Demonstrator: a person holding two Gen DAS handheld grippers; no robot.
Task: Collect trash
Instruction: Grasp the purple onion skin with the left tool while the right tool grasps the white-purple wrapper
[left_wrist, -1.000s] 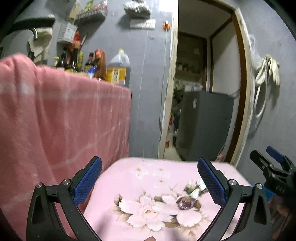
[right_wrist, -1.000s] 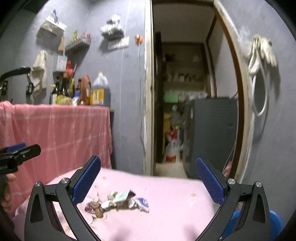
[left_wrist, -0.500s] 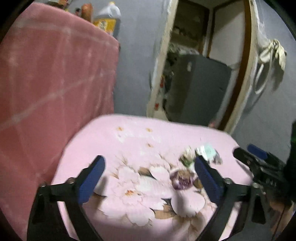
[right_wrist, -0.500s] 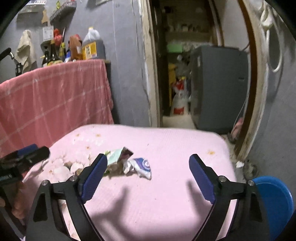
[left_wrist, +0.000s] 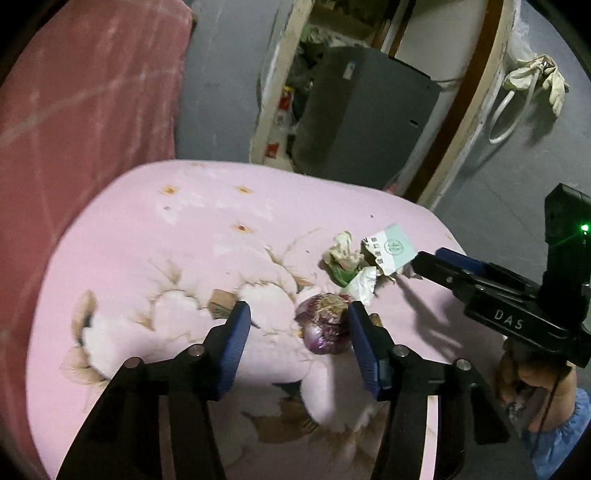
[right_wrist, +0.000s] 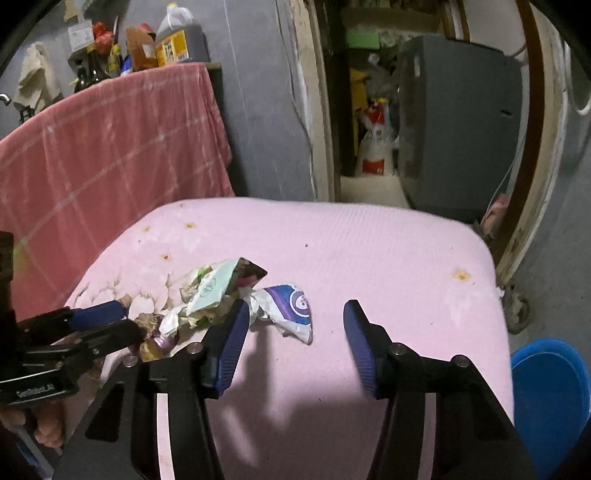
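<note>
A small heap of trash lies on a pink flowered cushion (left_wrist: 177, 236): a purple onion scrap (left_wrist: 325, 326), crumpled green and white wrappers (left_wrist: 345, 260) and a pale green paper (left_wrist: 391, 247). My left gripper (left_wrist: 299, 343) hovers over the cushion, its jaws closing, with the onion scrap against the inner side of its right finger and no pad pressing it. In the right wrist view the heap (right_wrist: 214, 291) and a white and purple wrapper (right_wrist: 291, 306) lie just ahead of my right gripper (right_wrist: 291, 343), whose jaws are closing on nothing.
A pink checked cloth (right_wrist: 103, 147) hangs over a counter to the left, with bottles (right_wrist: 177, 37) on top. A doorway (right_wrist: 373, 110) with a grey appliance (right_wrist: 454, 122) stands behind. A blue bucket (right_wrist: 550, 402) sits at the cushion's right edge. A hand (left_wrist: 535, 384) holds the right gripper.
Both grippers tipped downward and came closer to the cushion and the trash. Their jaws have narrowed from wide open to about half.
</note>
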